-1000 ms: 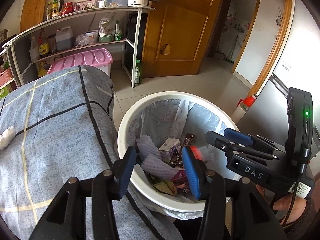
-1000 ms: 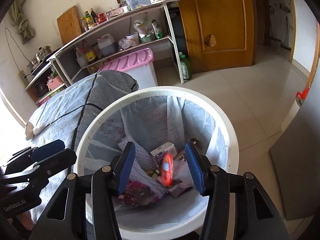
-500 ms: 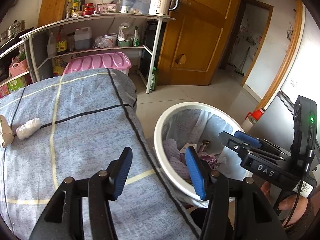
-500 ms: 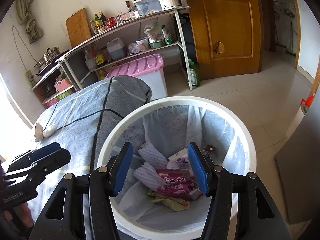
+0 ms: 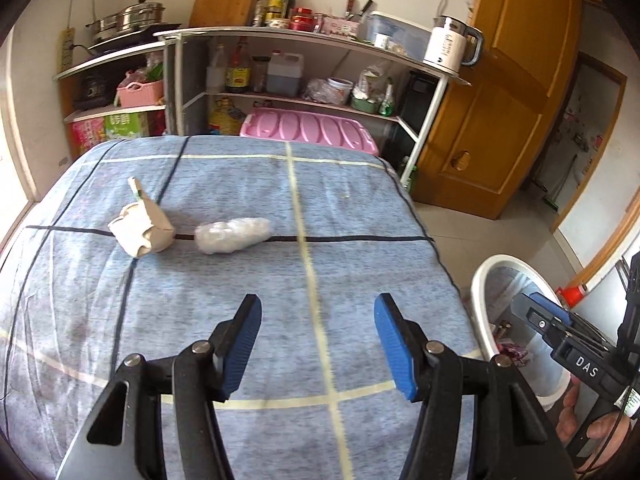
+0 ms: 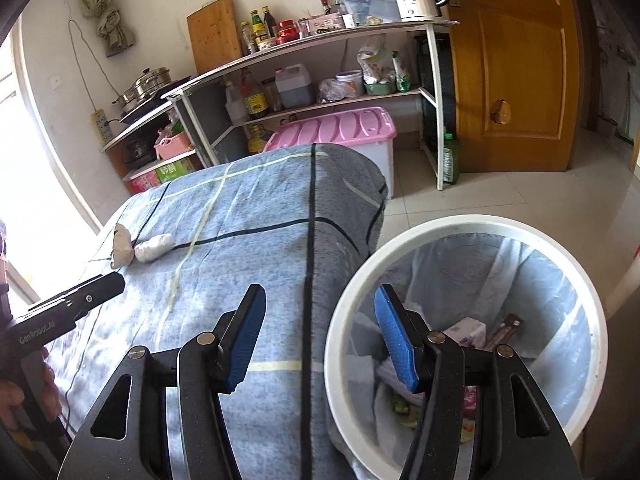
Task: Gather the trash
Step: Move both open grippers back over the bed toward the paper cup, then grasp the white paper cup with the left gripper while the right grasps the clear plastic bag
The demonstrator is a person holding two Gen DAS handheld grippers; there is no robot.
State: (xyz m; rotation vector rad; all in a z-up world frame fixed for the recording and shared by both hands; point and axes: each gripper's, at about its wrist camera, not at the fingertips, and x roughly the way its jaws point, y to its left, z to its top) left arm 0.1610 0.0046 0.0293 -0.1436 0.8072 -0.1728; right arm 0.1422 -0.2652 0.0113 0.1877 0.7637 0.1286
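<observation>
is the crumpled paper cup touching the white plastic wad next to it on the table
Apart. The left wrist view shows a strip of blue cloth between the crumpled paper cup and the white plastic wad; the right wrist view is too small to tell.

Left claw (image 5: 316, 344): jaws spread wide, nothing between the blue pads. Right claw (image 6: 318, 340): likewise agape and empty, held level.

In front of me the table's blue checked cloth (image 5: 248, 288) carries a crumpled paper cup (image 5: 141, 229) and, just beside it, a white plastic wad (image 5: 233, 235)
</observation>
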